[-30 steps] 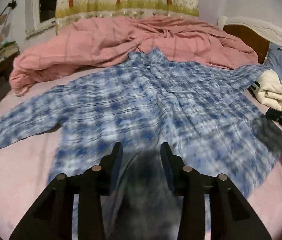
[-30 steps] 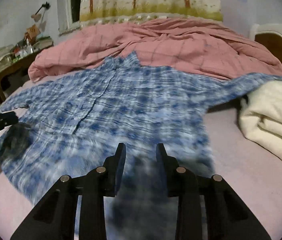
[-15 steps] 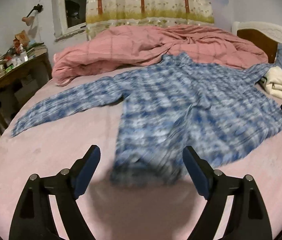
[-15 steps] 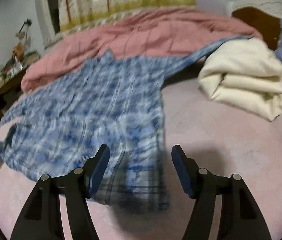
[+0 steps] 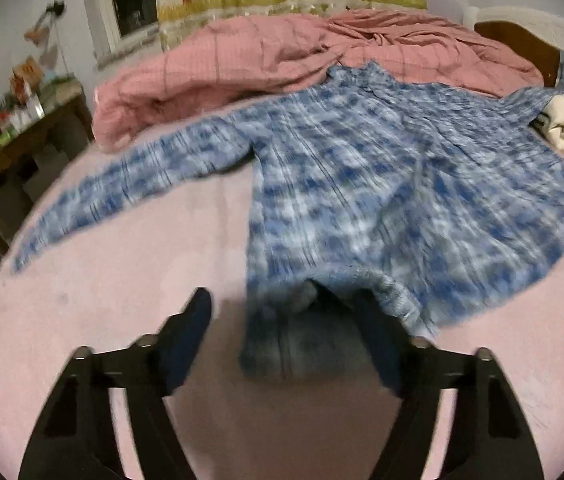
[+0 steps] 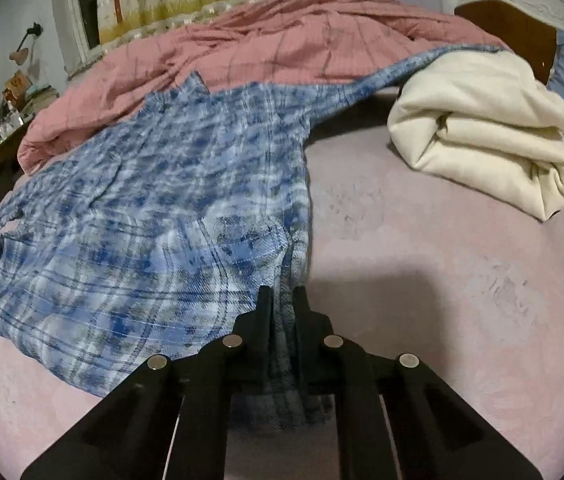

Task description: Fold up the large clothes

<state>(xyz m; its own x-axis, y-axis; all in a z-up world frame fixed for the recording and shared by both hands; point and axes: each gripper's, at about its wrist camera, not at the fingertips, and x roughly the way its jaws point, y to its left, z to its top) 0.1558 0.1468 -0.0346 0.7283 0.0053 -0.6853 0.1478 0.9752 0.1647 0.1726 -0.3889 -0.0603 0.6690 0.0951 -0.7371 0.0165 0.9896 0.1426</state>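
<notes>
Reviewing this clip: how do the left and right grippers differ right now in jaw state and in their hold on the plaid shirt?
The right gripper has just closed on the plaid shirt's hem corner; the left gripper stands open, jaws closing, hem between them but not pinched. The right gripper's view is sharp; the left's is motion-blurred. Both are at the shirt's near hem on the pink bed.

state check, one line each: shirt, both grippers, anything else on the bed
plaid shirt: spread flat on the bed, unfolded, sleeves out to the sides
right gripper: jaws just closed, shut on the shirt's hem corner
left gripper: jaws closing, still apart, hem corner between them, not pinched
pink duvet: bunched up beyond the collar
cream garment: folded, beside the shirt
</notes>
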